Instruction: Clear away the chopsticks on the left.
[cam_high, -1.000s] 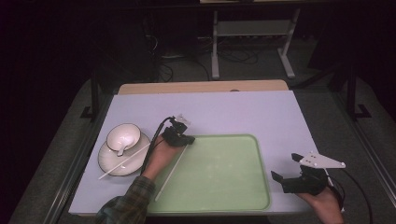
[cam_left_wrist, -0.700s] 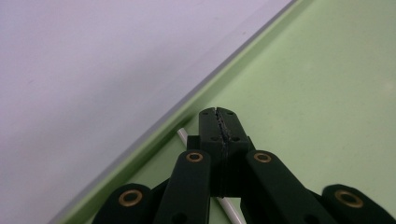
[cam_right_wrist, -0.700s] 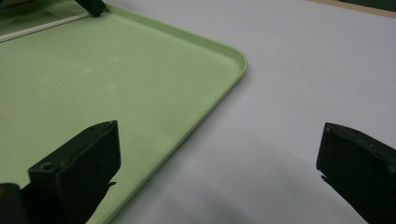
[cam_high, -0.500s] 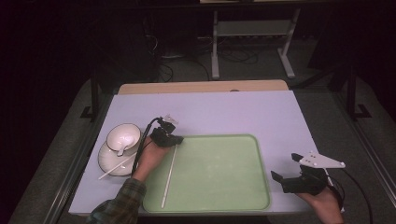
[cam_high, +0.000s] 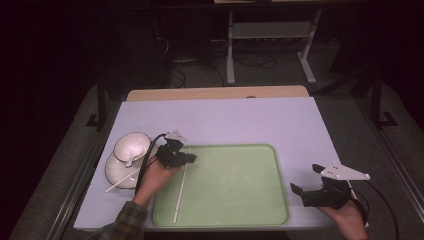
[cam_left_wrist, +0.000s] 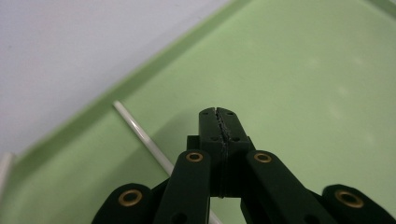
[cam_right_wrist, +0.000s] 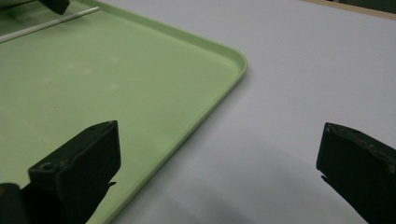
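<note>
Right tool (cam_high: 312, 191), lower right of the high view: jaws wide apart, nothing between them, held over the bare tabletop (cam_high: 250, 120) beside the tray's right edge, in the same place as a second ago. Left tool (cam_high: 176, 156), left of centre: jaws pressed together on nothing; a second ago it sat by the upper end of the chopstick (cam_high: 180, 185), and it has since drawn up and left toward the dishes, leaving the stick lying flat and alone along the left side of the green tray (cam_high: 240, 215). Judged: first stick is delivered, and the hand is likely going back for the second. Second chopstick (cam_high: 120, 182), left edge: leaning across the white plate (cam_high: 114, 172), with a white bowl (cam_high: 132, 146) on the plate's far side. Surface: pale lilac sheet over a wooden tabletop, a strip of wood showing at the far edge. Room, upper frame: dark, with a white metal stand (cam_high: 270, 45) and loose cables on the floor.
</note>
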